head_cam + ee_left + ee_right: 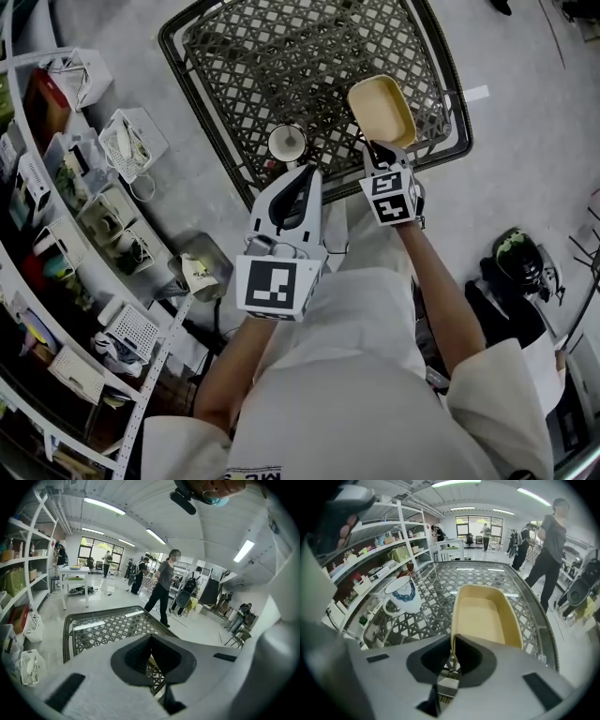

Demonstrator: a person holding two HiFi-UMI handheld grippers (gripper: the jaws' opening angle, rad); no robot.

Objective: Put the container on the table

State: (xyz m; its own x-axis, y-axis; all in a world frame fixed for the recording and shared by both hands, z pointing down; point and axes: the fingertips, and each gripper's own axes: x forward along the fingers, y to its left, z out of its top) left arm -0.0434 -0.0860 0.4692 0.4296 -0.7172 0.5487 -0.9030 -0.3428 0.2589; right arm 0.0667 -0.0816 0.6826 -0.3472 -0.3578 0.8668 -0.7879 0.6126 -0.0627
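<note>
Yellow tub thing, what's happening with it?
A person holds a gripper in each hand. The right gripper has its fingers shut on the near rim of the yellow container, holding it over the lattice table; I can't tell if it touches down. The left gripper is shut and empty. A cup stands on the table nearby.

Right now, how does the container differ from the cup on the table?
The container is tan and oblong; the cup is white and round, with a blue pattern. The container is pinched by its rim in the right gripper; the cup stands free, untouched. The container looks clearly larger than the cup. Both are open side up over the lattice table.
</note>
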